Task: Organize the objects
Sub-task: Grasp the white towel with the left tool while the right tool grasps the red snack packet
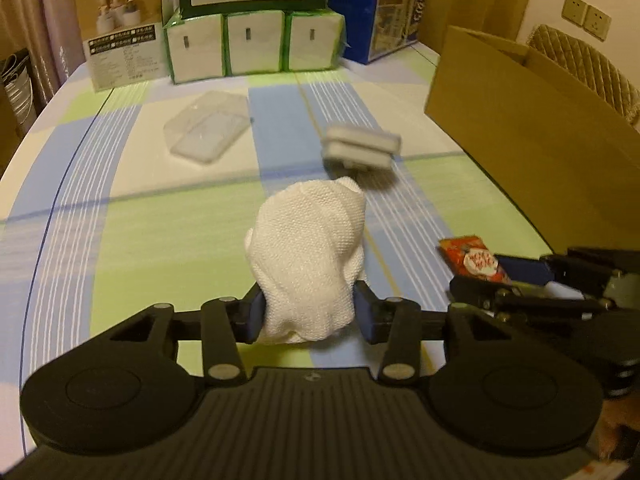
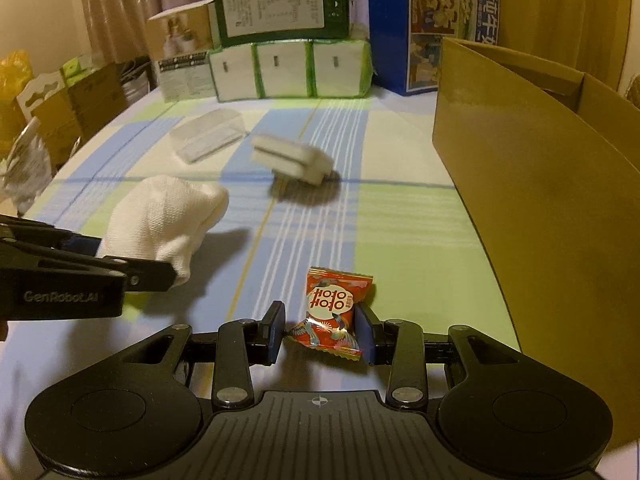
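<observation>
From your left wrist camera, your left gripper (image 1: 308, 310) has its two blue-padded fingers clamped on a bunched white knitted cloth (image 1: 310, 256), which stands up between them above the striped blue, green and white tablecloth (image 1: 160, 232). Ahead of it a white plastic plug adapter (image 1: 362, 146) appears blurred, and further left lies a clear plastic lidded case (image 1: 208, 126). An open brown cardboard box (image 1: 532, 132) stands to the right, and at the far edge sit three green-wrapped white tissue packs (image 1: 254, 46). Your right gripper (image 1: 500, 280) shows at the lower right edge with a red printed candy wrapper (image 1: 472, 260) at its tip. From your right wrist camera, your right gripper (image 2: 320, 332) has its fingers closed in on the red candy wrapper (image 2: 330, 312); the right pad touches it, while the left pad meets only its crimped corner. The cardboard box (image 2: 540, 200) rises just to the right. Your left gripper (image 2: 160, 272) enters from the left holding the white cloth (image 2: 164, 220), and the plug adapter (image 2: 292, 158) sits beyond with the clear case (image 2: 208, 136) behind it.
</observation>
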`<state>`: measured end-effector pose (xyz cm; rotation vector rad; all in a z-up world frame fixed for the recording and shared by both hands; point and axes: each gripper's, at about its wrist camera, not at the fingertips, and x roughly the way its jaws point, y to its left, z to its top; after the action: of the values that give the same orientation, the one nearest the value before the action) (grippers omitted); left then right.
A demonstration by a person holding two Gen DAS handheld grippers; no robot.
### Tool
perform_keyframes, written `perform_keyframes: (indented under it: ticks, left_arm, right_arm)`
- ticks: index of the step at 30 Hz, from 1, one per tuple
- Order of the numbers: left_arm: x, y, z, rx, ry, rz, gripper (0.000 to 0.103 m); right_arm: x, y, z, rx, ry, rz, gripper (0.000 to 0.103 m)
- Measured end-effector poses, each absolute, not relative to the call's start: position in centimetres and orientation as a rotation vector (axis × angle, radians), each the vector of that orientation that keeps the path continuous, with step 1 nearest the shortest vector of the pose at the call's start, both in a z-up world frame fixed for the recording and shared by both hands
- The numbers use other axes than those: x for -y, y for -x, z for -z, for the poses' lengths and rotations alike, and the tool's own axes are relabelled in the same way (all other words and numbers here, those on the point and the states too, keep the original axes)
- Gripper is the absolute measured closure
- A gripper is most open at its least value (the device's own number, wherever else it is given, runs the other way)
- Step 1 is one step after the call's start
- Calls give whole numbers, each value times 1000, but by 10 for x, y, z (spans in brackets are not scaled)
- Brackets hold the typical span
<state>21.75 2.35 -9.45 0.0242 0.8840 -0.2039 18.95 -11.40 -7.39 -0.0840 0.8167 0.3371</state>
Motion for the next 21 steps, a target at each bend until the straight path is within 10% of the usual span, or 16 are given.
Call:
perform_keyframes:
  ticks: [7,21]
  left_arm:
    - [-24,-204,92,-817,-79,190,28]
    - [-21,-225,104,-828,-23,170,28]
  right_arm:
    - [113,-183,80,-815,104,-345,68]
    - [113,-190,83,-788,87,-293,56]
